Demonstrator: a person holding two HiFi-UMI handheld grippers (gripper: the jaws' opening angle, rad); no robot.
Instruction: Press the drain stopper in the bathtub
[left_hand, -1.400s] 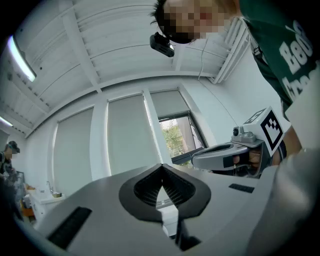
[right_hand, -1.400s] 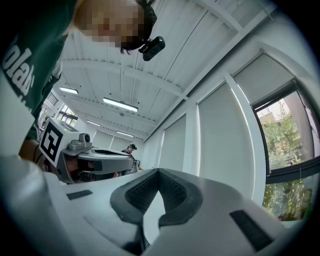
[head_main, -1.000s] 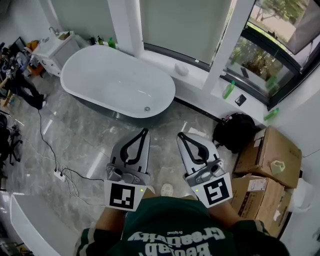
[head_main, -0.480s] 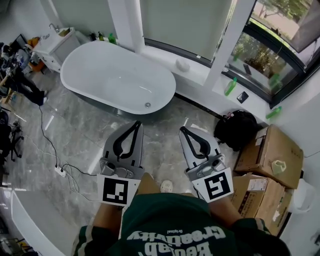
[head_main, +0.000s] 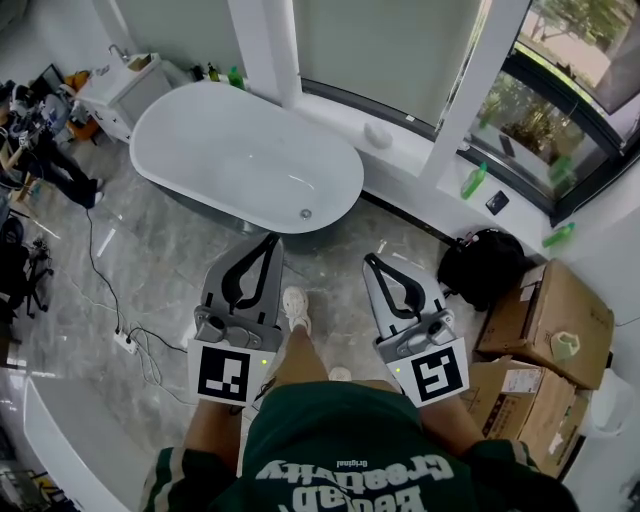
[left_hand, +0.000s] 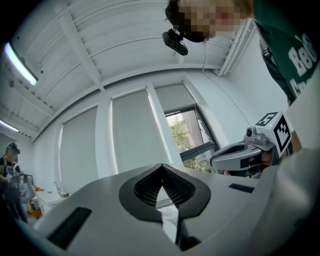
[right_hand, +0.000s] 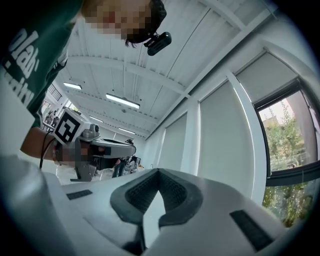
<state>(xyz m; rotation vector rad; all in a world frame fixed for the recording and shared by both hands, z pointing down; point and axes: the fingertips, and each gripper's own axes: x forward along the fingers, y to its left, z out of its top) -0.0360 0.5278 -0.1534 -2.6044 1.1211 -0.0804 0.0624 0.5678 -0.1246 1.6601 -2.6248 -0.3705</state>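
Silver drain stopper (head_main: 306, 213) lies well beyond left gripper (head_main: 272, 240), right gripper (head_main: 369, 259).

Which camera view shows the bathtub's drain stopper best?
The head view: the drain stopper sits unobstructed on the bathtub floor. Both gripper views tilt up toward blinds and ceiling, showing none of it.
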